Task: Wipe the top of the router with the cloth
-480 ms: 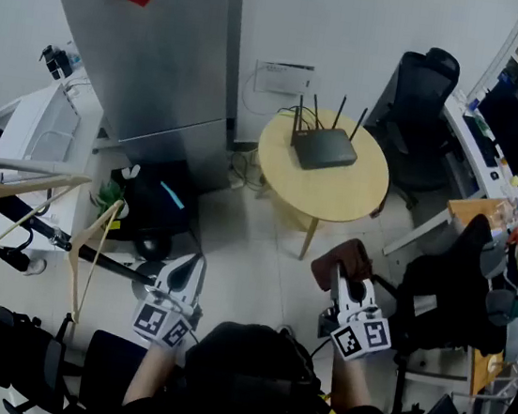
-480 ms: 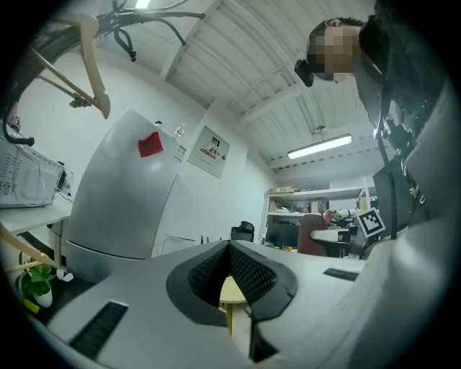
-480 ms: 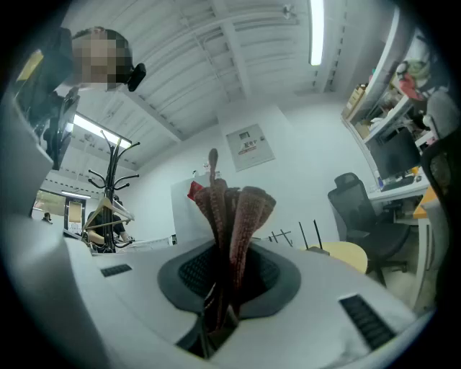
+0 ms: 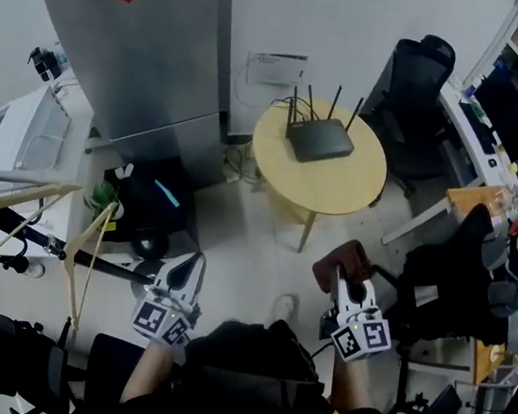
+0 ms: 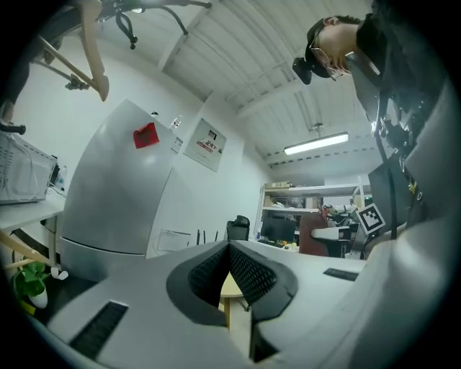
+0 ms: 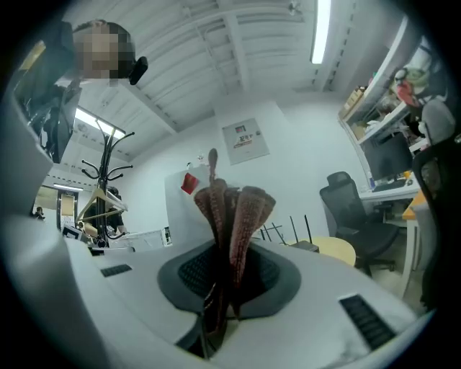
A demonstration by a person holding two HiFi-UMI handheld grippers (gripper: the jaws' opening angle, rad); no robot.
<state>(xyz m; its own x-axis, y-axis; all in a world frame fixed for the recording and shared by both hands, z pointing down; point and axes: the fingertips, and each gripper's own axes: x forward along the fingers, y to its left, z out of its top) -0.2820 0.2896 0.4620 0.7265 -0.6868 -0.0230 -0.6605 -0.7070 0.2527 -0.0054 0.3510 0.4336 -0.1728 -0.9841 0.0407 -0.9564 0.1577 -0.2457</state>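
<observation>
Evidently too far yet from router [image 4: 318, 143] on round table [image 4: 334, 200]; my right gripper [image 4: 338, 278] pinches cloth [image 4: 345, 257] bunched, ready for wiping; my left gripper [image 4: 196, 263] pressed together, empty, kept low as spare.

A round pale wooden table [image 4: 337, 191] is set on a light tiled floor [image 4: 252, 257] near a white wall [image 4: 276, 5]. A tall grey metal cabinet [image 4: 137, 53] is placed to the table's left, and a black office chair [image 4: 418, 80] beyond its right edge. A white desk [image 4: 463, 132] is ranged along the right side. Pale wooden coat hangers [image 4: 15, 193] are hung at the left. The ribbed white ceiling [image 6: 216, 50] is lit by a long tube lamp [image 6: 319, 29].
</observation>
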